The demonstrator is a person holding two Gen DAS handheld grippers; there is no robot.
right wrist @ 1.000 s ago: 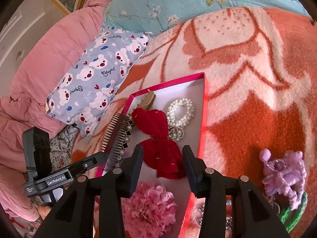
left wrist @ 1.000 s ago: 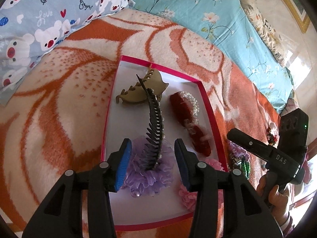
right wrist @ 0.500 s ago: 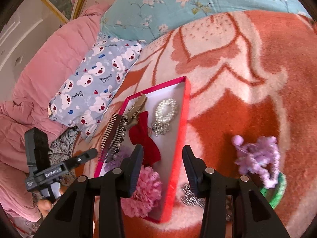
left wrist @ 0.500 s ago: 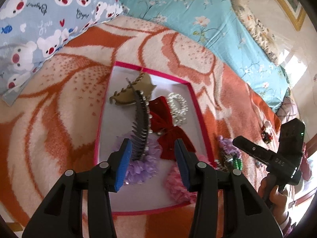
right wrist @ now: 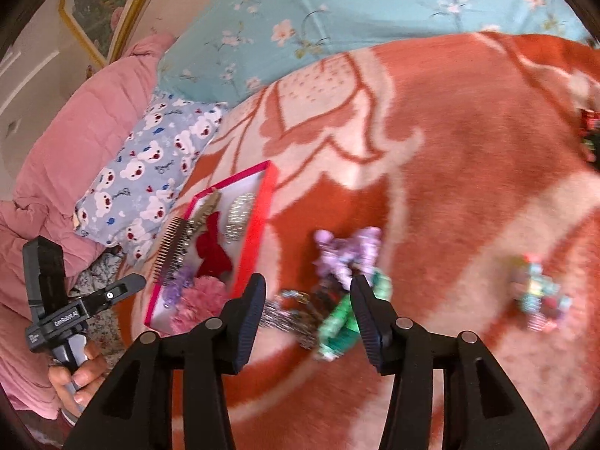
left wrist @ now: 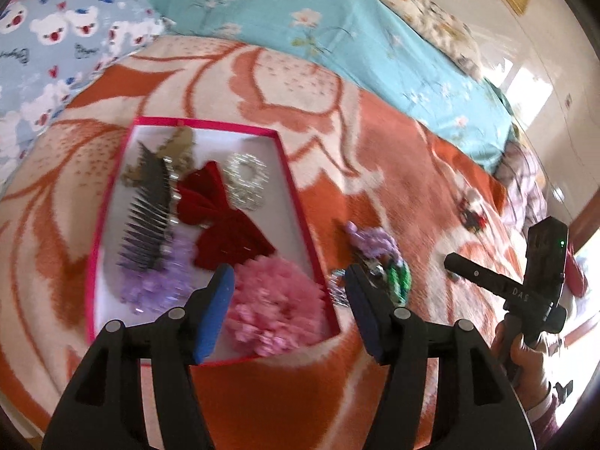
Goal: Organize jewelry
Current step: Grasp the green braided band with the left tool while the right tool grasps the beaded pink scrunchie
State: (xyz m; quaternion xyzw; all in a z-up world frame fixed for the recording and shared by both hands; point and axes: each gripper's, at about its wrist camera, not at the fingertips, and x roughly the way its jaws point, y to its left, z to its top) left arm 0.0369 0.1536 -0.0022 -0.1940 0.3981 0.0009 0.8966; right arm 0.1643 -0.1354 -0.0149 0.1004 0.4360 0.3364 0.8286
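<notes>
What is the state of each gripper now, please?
Left gripper: jaws opening, nothing held.
Right gripper: jaws opening, nothing held.

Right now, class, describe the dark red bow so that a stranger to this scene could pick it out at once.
Find the orange-and-cream blanket on the bed, then the pink-rimmed box lying on it. The dark red bow lies in the middle of that box, between the dark comb and the pearl ring. It alone is velvety, deep red and knotted at its middle.

Both grippers are black plastic with silver rivets; left gripper (left wrist: 289, 302) has blue-padded jaws, right gripper (right wrist: 307, 309) dark ribbed ones.
</notes>
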